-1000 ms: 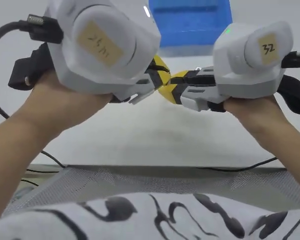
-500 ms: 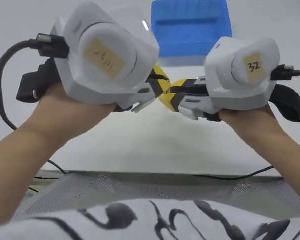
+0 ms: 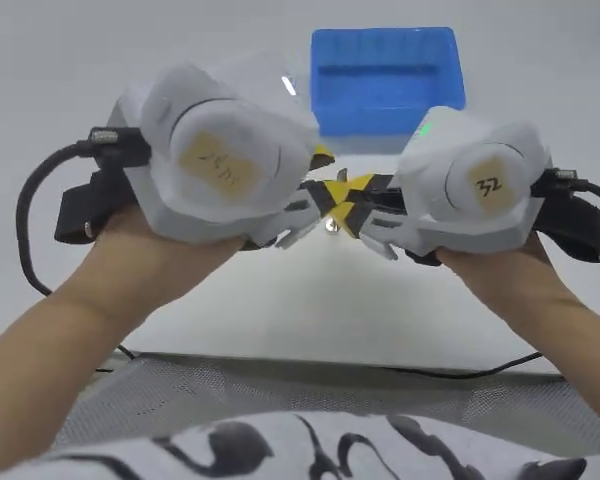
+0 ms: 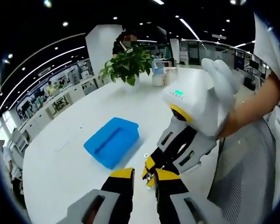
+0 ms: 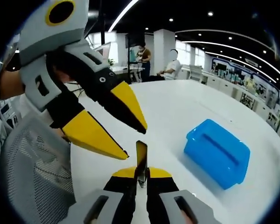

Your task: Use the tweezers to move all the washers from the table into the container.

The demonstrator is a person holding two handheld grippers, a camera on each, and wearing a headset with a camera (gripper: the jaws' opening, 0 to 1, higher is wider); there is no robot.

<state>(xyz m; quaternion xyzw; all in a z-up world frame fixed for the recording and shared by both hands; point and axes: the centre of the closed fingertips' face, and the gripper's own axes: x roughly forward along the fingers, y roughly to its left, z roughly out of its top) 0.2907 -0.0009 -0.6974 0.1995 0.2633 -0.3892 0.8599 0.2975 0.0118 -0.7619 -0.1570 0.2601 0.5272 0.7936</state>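
Observation:
My right gripper (image 3: 342,196) (image 5: 141,175) is shut on a thin dark metal strip, the tweezers (image 5: 141,156), which stand up between its yellow tips. My left gripper (image 3: 325,180) (image 4: 144,176) is open with nothing between its jaws. In the right gripper view, the left gripper (image 5: 135,141) comes in from the left with its jaws spread just beside the tweezers' tip. The right gripper (image 4: 150,171) meets my left jaws tip to tip in the left gripper view. The blue container (image 3: 388,75) (image 4: 112,142) (image 5: 217,151) sits on the white table (image 3: 280,290) beyond both grippers.
A grey mesh surface (image 3: 280,375) runs along the table's near edge, and black cables (image 3: 35,200) trail from both grippers. A potted plant (image 4: 128,65) stands at the table's far end. Two people (image 5: 144,56) are far off in the room.
The grippers have closed in on each other, so their jaw tips now overlap in the head view. The head camera has tilted, so the container shows more fully.

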